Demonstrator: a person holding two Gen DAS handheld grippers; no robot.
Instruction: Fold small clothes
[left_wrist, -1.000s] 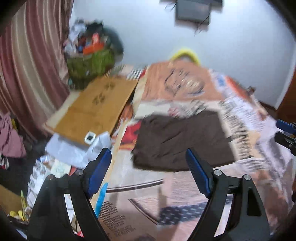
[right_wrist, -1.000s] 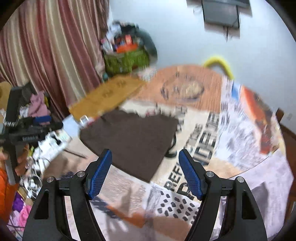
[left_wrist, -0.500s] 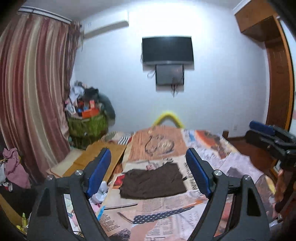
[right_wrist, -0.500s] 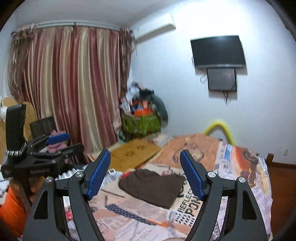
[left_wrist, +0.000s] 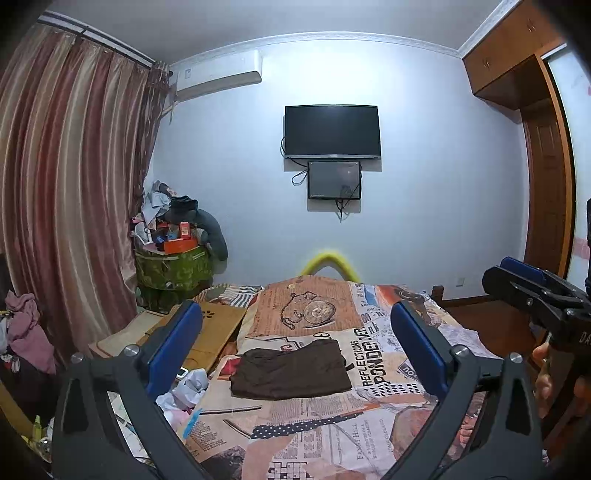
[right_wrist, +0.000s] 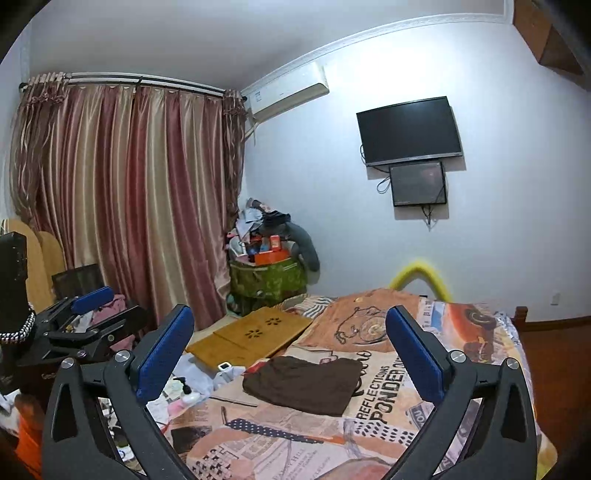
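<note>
Left wrist view: brown garment (left_wrist: 291, 373) folded flat mid-bed, 12 o'clock of left gripper (left_wrist: 293, 349). Both grippers' fingers opening, nothing between; right gripper (right_wrist: 290, 352) likewise clear. Likely fold finished, hands withdrawn.

Indoor light, dim-ish, cool cast; brightest on ceiling and upper wall (left_wrist: 424, 110). Both views sharp, no motion blur. Strong fisheye bending at edges, black vignette in corners. Soft shadows; curtain (right_wrist: 122, 192) sheen mild.
</note>
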